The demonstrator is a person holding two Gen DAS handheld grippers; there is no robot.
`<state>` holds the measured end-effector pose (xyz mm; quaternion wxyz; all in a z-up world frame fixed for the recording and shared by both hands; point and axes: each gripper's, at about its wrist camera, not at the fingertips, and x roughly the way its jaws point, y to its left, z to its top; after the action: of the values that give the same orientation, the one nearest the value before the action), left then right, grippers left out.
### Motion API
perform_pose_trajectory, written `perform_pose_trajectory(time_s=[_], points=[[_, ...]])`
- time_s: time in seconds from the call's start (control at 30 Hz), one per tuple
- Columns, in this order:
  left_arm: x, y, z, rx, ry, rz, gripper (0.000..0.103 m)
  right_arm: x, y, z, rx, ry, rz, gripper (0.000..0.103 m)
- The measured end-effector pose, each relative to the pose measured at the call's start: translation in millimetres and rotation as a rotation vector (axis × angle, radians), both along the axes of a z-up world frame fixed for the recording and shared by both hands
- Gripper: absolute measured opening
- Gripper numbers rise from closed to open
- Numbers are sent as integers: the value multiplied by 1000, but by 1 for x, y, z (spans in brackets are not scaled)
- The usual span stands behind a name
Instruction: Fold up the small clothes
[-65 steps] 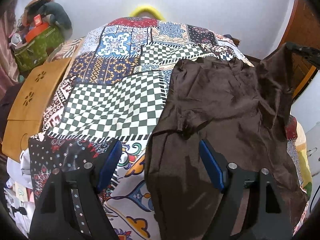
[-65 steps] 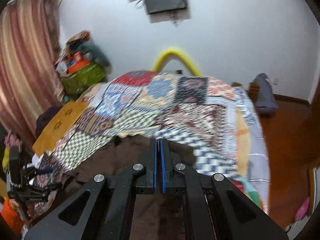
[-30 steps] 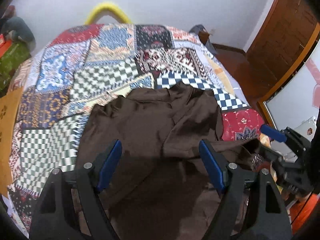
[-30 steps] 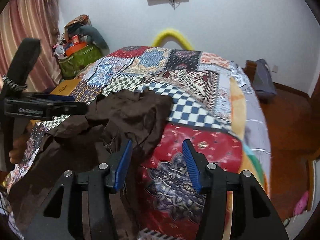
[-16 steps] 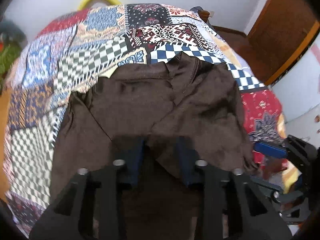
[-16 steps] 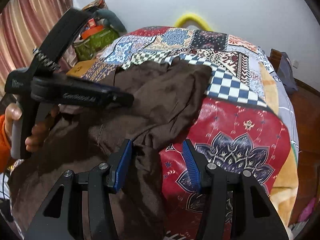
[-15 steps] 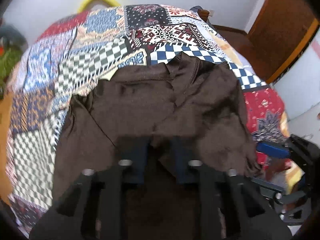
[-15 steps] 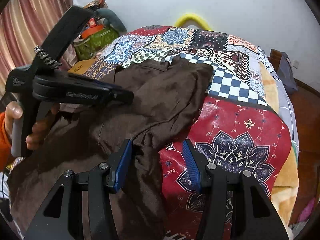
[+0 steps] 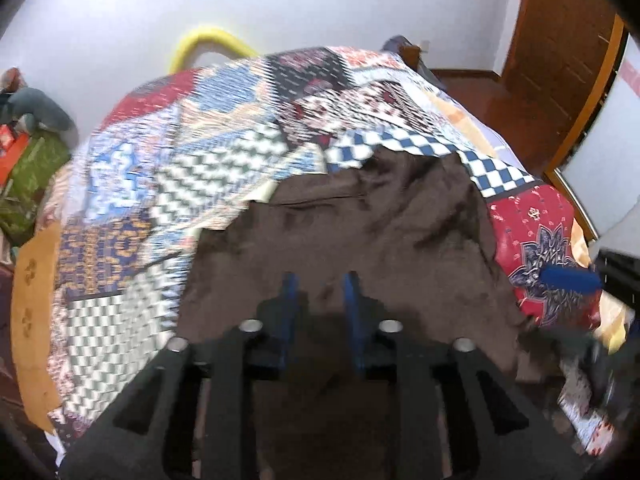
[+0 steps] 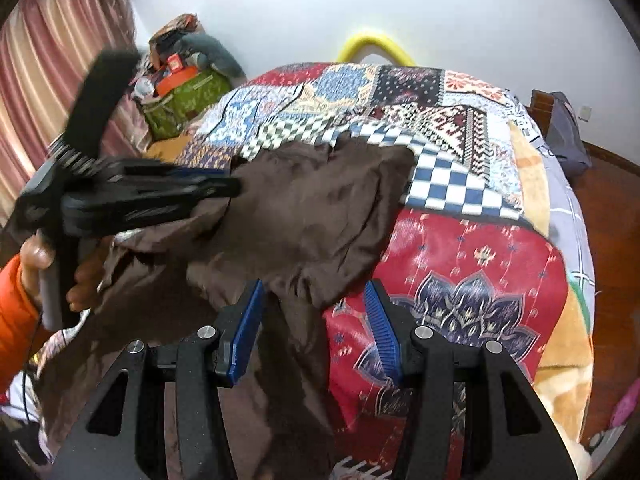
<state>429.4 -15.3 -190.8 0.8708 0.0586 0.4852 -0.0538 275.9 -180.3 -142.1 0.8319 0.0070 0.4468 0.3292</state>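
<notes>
A dark brown garment point(image 9: 360, 220) lies rumpled on the patchwork bedspread point(image 9: 168, 184), partly folded over on itself. My left gripper point(image 9: 320, 300) hovers over its near half. Its jaws are opening, the blue pads point(image 9: 289, 312) stand a little apart, and only cloth lying below shows in the gap. In the right wrist view the left gripper point(image 10: 234, 189) reaches in from the left, held by a hand in an orange sleeve point(image 10: 16, 304). My right gripper point(image 10: 314, 320) is open over the brown garment's point(image 10: 320, 208) right edge, a fold lying loose between the pads.
A yellow arch point(image 10: 374, 46) stands at the bed's far end. A green bag point(image 10: 180, 100) piled with things sits at the far left, beside a pink curtain point(image 10: 44, 80). A wooden board point(image 9: 32, 280) lies by the bed's left edge. A wooden door point(image 9: 560, 40) and floor lie to the right.
The left gripper went from wide open to nearly closed over the garment, and its pads have parted again. The garment's far side has been folded over. The right gripper stays open.
</notes>
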Motion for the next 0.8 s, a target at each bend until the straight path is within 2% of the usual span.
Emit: perform_pose_trajectory(time_s=[0.07,0.2,0.33,0.37,0.43,0.5,0.57,0.7,0.8], points=[[-5,19,6,8,-24,30,49,9,-1,1,19,13,-24,48],[-6,63,5,12,-17,108,51,31,-1,-3,43,45,-63,48],[6,99,-21,-51,77,165,51,51,1,-14,61,97,-102,48],[9,102,-29,-62,101,172,51,55,1,-18,68,113,-112,46],[14,108,-40,-113,121,186,51,62,5,-25,69,137,-122,34],[20,108,-47,-152,128,178,51,65,10,-29,69,148,-117,17],[25,105,-52,-149,121,170,44,66,17,-28,43,128,-103,10],[31,101,-57,-118,108,191,43,70,32,-24,-23,60,-96,9],[30,98,-52,-83,99,193,42,74,37,-23,-49,50,-104,9]])
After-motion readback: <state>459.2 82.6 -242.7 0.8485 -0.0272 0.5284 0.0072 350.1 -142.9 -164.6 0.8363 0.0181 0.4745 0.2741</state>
